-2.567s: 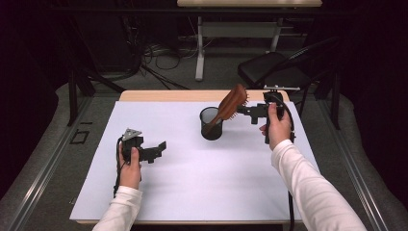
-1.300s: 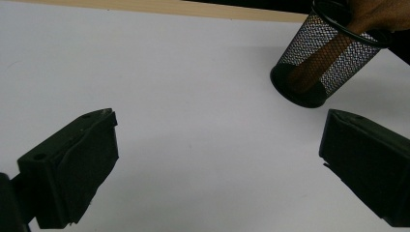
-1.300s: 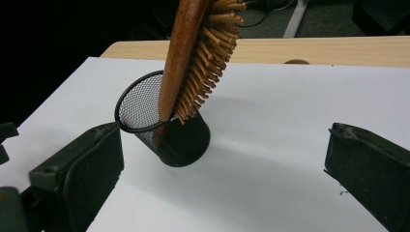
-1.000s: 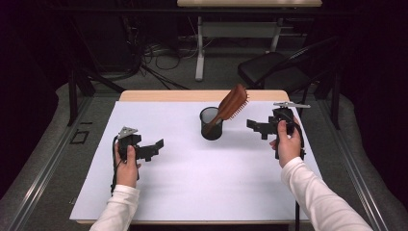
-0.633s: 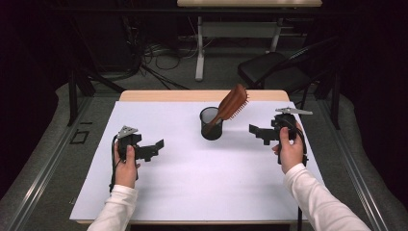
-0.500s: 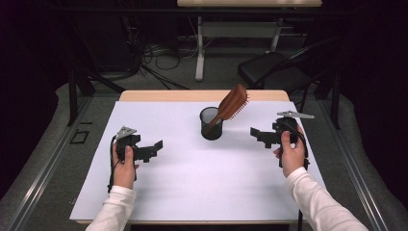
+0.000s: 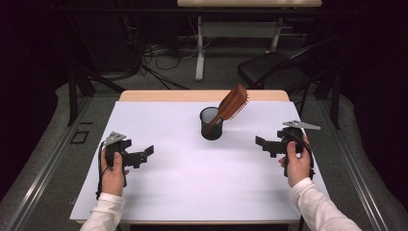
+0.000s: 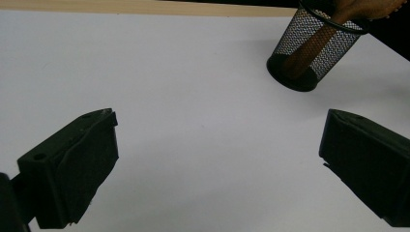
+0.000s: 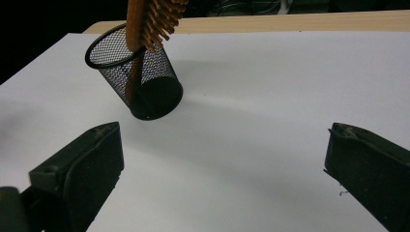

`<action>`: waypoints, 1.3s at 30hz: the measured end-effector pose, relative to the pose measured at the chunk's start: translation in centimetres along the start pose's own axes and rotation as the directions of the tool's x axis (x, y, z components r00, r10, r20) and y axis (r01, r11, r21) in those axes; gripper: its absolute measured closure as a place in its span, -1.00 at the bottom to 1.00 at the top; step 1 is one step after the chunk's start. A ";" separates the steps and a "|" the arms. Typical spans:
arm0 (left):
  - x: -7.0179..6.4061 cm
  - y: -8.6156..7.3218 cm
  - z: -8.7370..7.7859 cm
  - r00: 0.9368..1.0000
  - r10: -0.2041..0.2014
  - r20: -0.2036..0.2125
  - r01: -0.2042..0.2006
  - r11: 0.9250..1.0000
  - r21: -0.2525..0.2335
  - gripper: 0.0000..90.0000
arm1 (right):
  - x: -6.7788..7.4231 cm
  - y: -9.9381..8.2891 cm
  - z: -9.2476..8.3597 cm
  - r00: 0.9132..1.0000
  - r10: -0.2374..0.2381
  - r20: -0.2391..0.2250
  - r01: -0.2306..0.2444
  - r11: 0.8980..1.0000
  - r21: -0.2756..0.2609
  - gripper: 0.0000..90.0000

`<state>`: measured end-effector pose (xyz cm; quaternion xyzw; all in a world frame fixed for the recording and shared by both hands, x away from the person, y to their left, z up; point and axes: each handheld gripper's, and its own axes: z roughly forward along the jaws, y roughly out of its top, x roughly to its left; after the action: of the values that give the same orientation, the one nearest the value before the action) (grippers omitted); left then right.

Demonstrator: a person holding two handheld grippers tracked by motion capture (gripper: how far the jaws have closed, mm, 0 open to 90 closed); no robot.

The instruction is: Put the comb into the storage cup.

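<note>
High view puts the wooden hairbrush (image 7: 232, 107) handle-down in the black mesh cup (image 7: 211, 124), leaning right so its bristled head sticks out well above the rim; the cup stands near the far middle of the white surface (image 7: 192, 183). Seen from the right gripper view, the brush (image 9: 145, 24) is reddish-brown with pale bristles, its handle visible through the mesh down to the cup's floor. Judging by this, the placing step looks done and what is in hand is the retreat. Right claw (image 7: 263, 144) sits well apart from the cup at the surface's right side, jaws spread wide and holding nothing; left claw (image 7: 145, 153) likewise gapes empty at the left. Next move, if any, calls only for parking both hands clear, without brushing the tilted head and tipping the cup
</note>
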<state>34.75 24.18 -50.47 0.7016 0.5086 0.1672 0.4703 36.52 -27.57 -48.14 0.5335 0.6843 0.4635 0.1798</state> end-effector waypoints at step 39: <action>-0.4 -4.3 -3.4 0.994 0.099 0.051 -0.098 0.995 -0.024 -0.99 | 0.0 -9.3 -4.4 0.997 -0.052 0.061 0.053 0.998 -0.018 -0.95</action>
<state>29.78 25.67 -52.29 0.7250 0.4591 0.1774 0.4818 28.01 -29.49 -53.63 0.5272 0.6878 0.4489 0.2179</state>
